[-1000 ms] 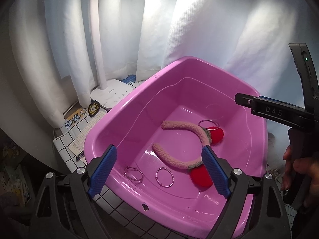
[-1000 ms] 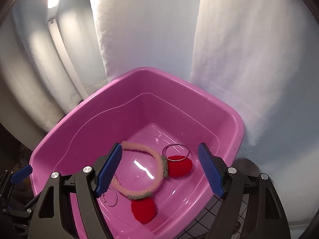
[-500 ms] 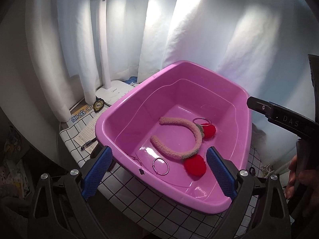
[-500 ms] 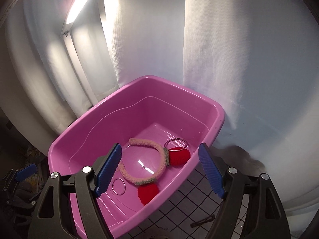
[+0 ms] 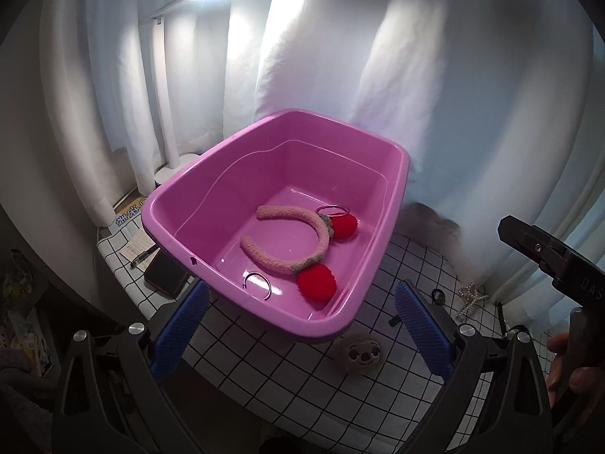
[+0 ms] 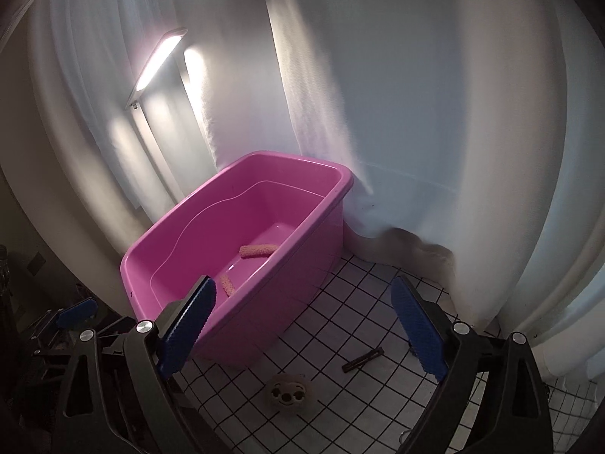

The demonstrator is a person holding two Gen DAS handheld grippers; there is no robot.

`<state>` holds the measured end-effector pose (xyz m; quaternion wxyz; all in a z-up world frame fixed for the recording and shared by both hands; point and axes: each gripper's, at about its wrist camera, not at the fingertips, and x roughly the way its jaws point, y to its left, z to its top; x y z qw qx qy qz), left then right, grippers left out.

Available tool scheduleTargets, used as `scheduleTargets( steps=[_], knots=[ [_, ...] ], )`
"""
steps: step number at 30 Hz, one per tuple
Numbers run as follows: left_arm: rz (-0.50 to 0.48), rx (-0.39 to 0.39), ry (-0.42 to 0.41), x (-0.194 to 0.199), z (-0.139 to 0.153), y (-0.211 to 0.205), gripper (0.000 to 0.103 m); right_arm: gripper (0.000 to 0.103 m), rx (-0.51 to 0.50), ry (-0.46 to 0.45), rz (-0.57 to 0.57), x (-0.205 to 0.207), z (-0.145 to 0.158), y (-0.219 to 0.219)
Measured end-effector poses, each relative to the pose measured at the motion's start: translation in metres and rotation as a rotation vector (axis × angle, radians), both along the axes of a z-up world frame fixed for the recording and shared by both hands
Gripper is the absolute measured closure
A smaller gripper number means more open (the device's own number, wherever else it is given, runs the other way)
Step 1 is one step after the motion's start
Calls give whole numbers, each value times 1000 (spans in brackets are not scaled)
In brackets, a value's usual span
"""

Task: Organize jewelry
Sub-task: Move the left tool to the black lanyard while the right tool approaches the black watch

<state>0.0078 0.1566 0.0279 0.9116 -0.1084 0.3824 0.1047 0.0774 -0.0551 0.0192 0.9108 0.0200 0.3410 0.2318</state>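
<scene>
Jewelry pieces, a fuzzy headband [image 5: 298, 242] and metal rings [image 5: 257, 285], lie gathered in the pink tub [image 5: 234, 140] on the worktop [image 5: 287, 370], while the left gripper [image 5: 298, 325] and right gripper [image 6: 302, 325], jaws just widened and empty, likely seek the strays.

A pink tub [image 5: 393, 189] holds a peach headband [image 5: 321, 232] with red pompoms [image 5: 315, 282]. The tablecloth [image 5: 287, 363] is white with a black grid; the curtains [image 5: 340, 56] are white.

Basin [image 6: 242, 317] wall hides headband [image 6: 257, 250] middle, pompoms; tabletop trinkets [image 5: 470, 297] indistinct.
</scene>
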Motion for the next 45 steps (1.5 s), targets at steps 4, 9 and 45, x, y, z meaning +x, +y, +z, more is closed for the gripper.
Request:
scheduleTargets(
  steps=[4, 9, 45],
  knots=[
    [-18, 2, -11, -14, -2, -28, 6, 11, 1, 24, -79, -27, -14, -51],
    [-29, -21, -2, -31, -12, -65, 6, 11, -7, 69, -128, -62, -42, -113],
    [-78, -47, 146, -64, -153, -234, 6, 11, -65, 256, -208, -92, -194, -273]
  ],
)
